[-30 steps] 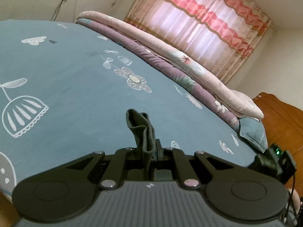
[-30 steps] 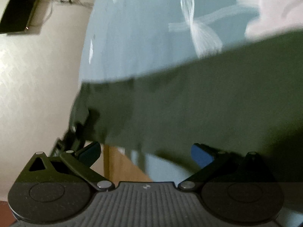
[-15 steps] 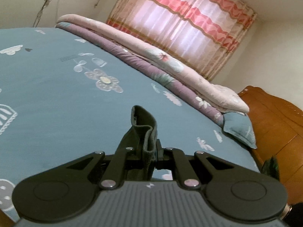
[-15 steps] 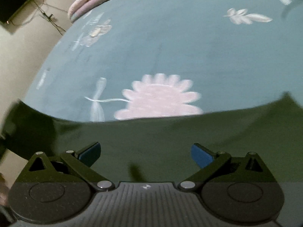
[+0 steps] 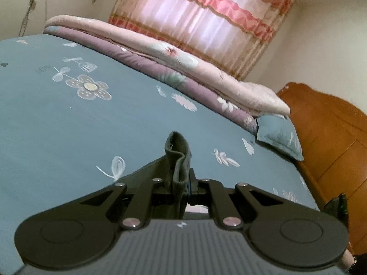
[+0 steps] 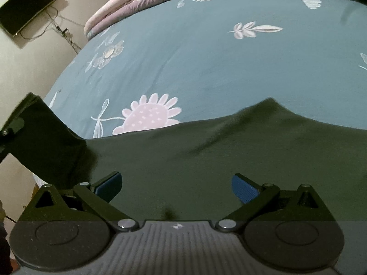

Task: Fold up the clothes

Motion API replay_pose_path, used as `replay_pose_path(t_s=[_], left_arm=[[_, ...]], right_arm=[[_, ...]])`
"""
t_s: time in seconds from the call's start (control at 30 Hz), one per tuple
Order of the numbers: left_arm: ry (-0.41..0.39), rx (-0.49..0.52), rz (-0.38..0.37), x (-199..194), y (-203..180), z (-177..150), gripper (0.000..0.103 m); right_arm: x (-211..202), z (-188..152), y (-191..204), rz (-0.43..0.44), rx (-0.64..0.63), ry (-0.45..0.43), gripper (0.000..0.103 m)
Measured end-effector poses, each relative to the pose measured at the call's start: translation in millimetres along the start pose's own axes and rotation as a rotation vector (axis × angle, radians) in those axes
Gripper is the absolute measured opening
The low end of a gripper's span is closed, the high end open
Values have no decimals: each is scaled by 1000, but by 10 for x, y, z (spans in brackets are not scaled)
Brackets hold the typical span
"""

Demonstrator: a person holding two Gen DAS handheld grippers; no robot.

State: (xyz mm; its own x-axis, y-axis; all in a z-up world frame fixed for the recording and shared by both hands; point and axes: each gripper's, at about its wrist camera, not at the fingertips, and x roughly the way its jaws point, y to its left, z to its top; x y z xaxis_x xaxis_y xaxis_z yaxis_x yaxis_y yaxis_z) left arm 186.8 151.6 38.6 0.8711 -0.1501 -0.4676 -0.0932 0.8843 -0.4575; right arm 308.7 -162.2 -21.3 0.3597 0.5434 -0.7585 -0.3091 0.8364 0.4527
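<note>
On bedsheet (image 6: 206, 64): dark green garment (image 6: 218, 160), wrinkled; left gripper (image 5: 181, 183) pinches bunched edge, right gripper (image 6: 176, 183) spread wide, seemingly empty.

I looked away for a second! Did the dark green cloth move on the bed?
Yes. The dark green cloth now lies lower against the pink flower on the bedsheet, uncovering most of it; a second ago it hid more of the sheet.

1 garment (image 6: 229, 160), 2 quilts (image 5: 183, 68)
</note>
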Motion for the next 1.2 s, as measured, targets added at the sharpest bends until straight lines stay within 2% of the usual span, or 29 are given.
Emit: replay_pose_path(t_s=[0.27,0.77,0.83,0.9,1.1,1.2], left_arm=[[96,61,-8,294,-325,-207,7],[248,112,5,748,-502,-497,8],[277,118,1,771,-517,-515,13],[296,119,-12,791,-540,-519,14],[305,157,-51,752,-648,-472,22],[301,187,-22,762,-631,-441,24]], right_arm=[[-178,-91,-294,3,41,-23,103],[-285,-250,-572,-8,100,-30,103],[-272,-253,-599,-7,108,-29,103],[-258,-257,-626,-6,116,-29,103],[-203,-264,-692,1,136,-22,103],[-151,-270,-698,0,141,-14,103]])
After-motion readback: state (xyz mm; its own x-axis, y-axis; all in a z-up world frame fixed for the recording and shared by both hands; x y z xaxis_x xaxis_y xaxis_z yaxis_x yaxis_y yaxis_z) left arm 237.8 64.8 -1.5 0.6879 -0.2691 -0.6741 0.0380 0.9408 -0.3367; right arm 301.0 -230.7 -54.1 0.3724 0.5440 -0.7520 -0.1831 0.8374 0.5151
